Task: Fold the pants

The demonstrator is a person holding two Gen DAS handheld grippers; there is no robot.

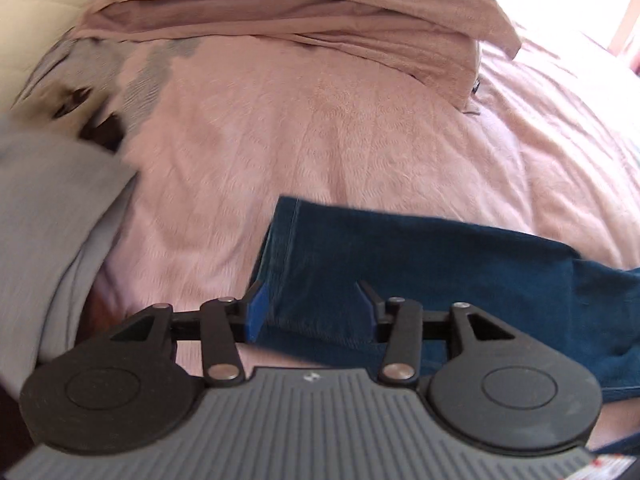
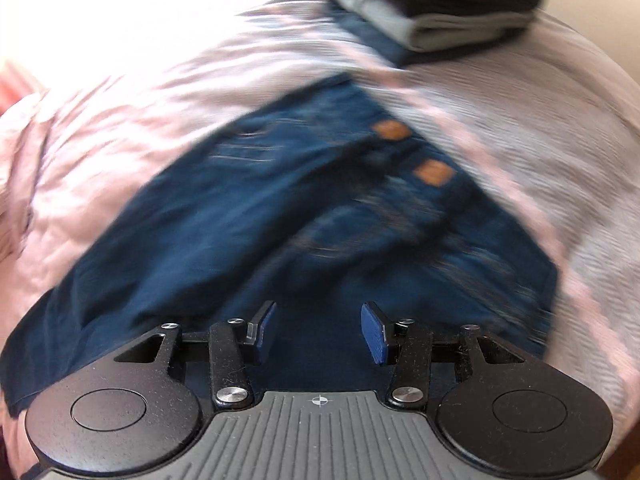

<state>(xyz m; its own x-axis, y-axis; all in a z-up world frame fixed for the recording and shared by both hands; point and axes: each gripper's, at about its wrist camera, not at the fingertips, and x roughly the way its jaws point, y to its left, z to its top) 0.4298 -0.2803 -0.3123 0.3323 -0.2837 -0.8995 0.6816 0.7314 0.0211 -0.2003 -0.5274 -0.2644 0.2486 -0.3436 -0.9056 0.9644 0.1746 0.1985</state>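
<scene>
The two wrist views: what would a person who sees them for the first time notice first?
The dark blue jeans catch the eye first, spread on the pink bedspread, with two tan patches near the waistband. In the left wrist view the left gripper stands open over a leg hem; the right gripper is open above the jeans. A stack of folded clothes lies behind them, and a pink pillow at the far side.

Dark blue pants [image 2: 248,216]; pink bedspread [image 1: 320,128]
</scene>
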